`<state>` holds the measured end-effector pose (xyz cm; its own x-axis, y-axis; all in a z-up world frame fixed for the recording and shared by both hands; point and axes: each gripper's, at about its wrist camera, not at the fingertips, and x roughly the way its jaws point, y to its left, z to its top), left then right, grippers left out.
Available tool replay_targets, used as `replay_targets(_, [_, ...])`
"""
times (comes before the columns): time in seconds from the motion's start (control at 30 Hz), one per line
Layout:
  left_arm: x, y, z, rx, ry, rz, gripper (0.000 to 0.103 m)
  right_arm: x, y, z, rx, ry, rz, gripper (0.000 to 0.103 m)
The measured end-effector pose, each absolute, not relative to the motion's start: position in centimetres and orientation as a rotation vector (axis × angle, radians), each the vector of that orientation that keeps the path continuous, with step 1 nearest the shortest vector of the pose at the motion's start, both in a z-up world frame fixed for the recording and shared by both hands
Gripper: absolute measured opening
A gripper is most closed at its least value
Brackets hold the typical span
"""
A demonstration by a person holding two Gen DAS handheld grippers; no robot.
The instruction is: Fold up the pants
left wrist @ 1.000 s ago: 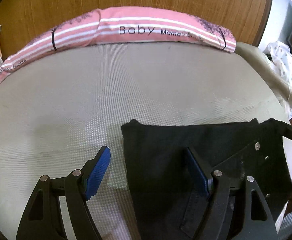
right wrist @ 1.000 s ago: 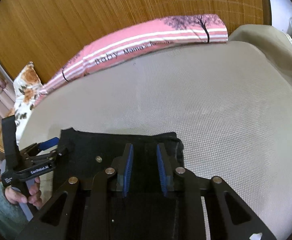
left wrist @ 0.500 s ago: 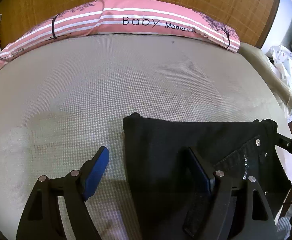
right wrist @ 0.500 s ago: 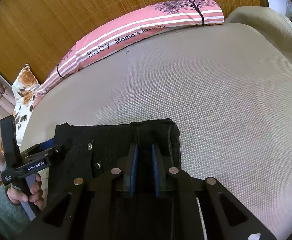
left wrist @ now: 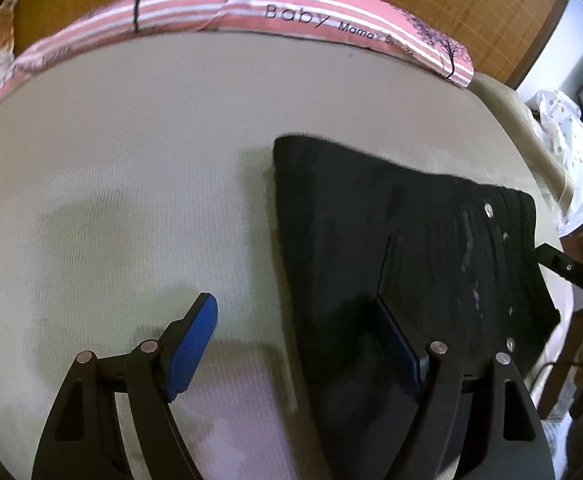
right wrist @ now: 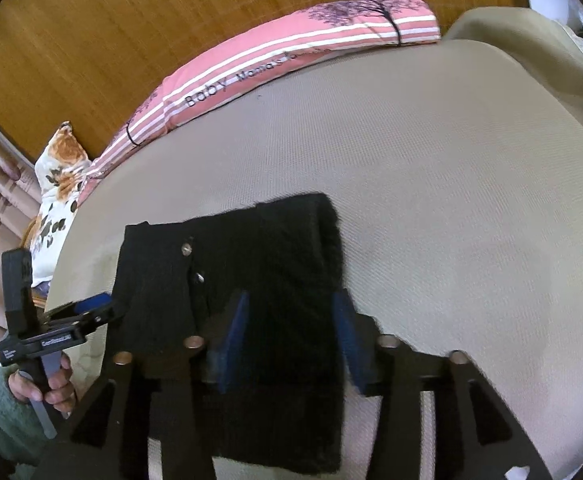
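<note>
Black pants (left wrist: 371, 220), folded into a compact rectangle, lie on the beige mattress (left wrist: 131, 160). My left gripper (left wrist: 293, 308) hangs open over their left edge; one blue pad (left wrist: 195, 332) is above the bare mattress and the other is above the dark cloth. In the right wrist view the pants (right wrist: 275, 248) show two metal buttons. My right gripper (right wrist: 290, 304) hovers over their near right part. Its jaws are opening, with the cloth lying between them and the pads not pressing on it. A hand (right wrist: 47, 384) in a green sleeve holds the left gripper (right wrist: 79, 312) at the pants' left edge.
A long pink striped pillow (left wrist: 291, 12) lies along the wooden headboard (right wrist: 171, 20) at the far side of the bed. A floral pillow (right wrist: 59, 184) sits at the left end. White spotted cloth (left wrist: 567, 152) is beyond the right edge of the mattress.
The right gripper's jaws, shut on the pants' fold before, have spread apart and the fold lies flat. The left gripper has shifted sideways, still open.
</note>
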<state>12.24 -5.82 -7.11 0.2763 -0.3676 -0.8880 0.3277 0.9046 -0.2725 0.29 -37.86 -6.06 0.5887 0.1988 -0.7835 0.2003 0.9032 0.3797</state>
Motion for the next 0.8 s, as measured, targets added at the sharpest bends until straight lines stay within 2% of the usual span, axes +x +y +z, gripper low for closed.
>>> replay_targets(0.2, [10.7, -3.5, -7.7, -0.179, 1.302, -0.524, 0.079, -1.5, -40.0, -7.7, 0.582, 0.990, 0.048, 0.046])
replay_targets(0.33, [10.2, -3.0, -7.8, -0.244, 1.325, -0.566, 0.079, -2.4, -41.0, -9.2, 0.691, 1.018, 0.112, 0.056])
replay_targets(0.8, [11.6, -5.0, -8.3, -0.325, 1.355, -0.651, 0.079, -2.4, -43.2, -12.4, 0.868, 1.012, 0.293, 0.055])
